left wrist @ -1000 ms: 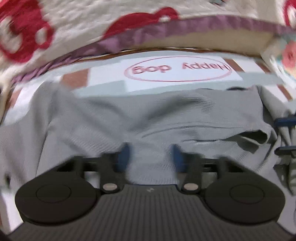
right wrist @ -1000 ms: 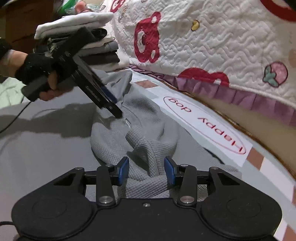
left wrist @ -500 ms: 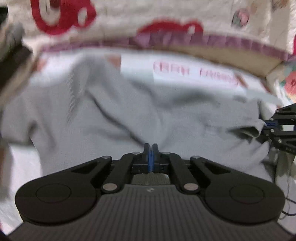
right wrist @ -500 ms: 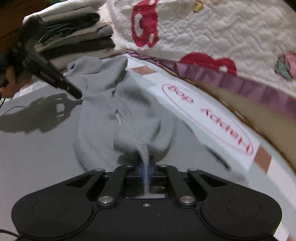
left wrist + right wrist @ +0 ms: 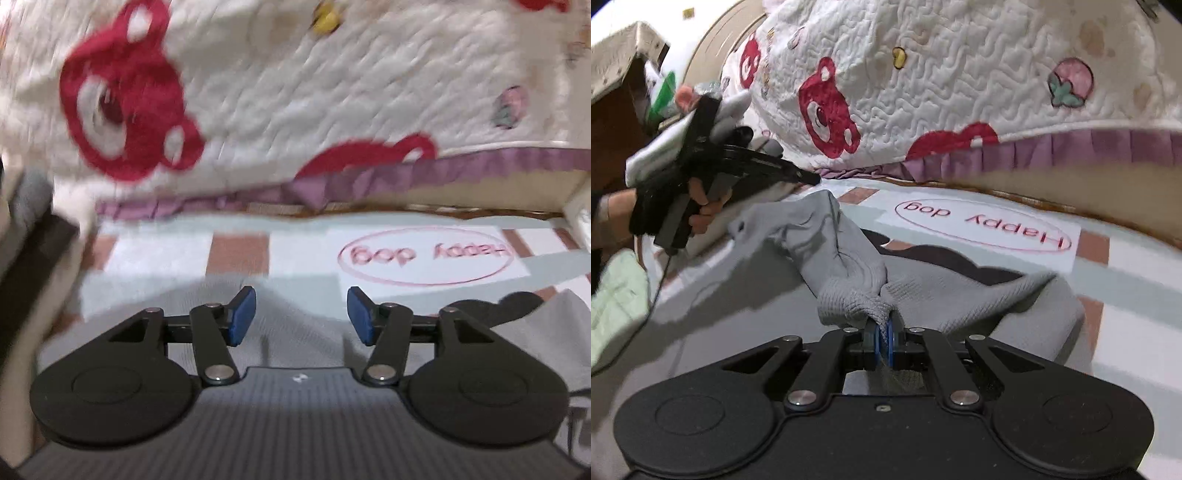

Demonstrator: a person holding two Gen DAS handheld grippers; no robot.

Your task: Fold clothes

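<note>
Right gripper (image 5: 884, 341) clamped on grey knit top (image 5: 923, 291); left gripper (image 5: 301, 314) opening, empty, just above it

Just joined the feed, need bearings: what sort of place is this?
Probably a bedroom at home: a bear-print quilt hangs beside a "Happy dog" mat, with folded clothes stacked behind the gray garment.

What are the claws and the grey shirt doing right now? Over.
Left gripper jaws opening, nothing between. Right gripper shut on grey shirt, bunched. Nothing in the way.
</note>
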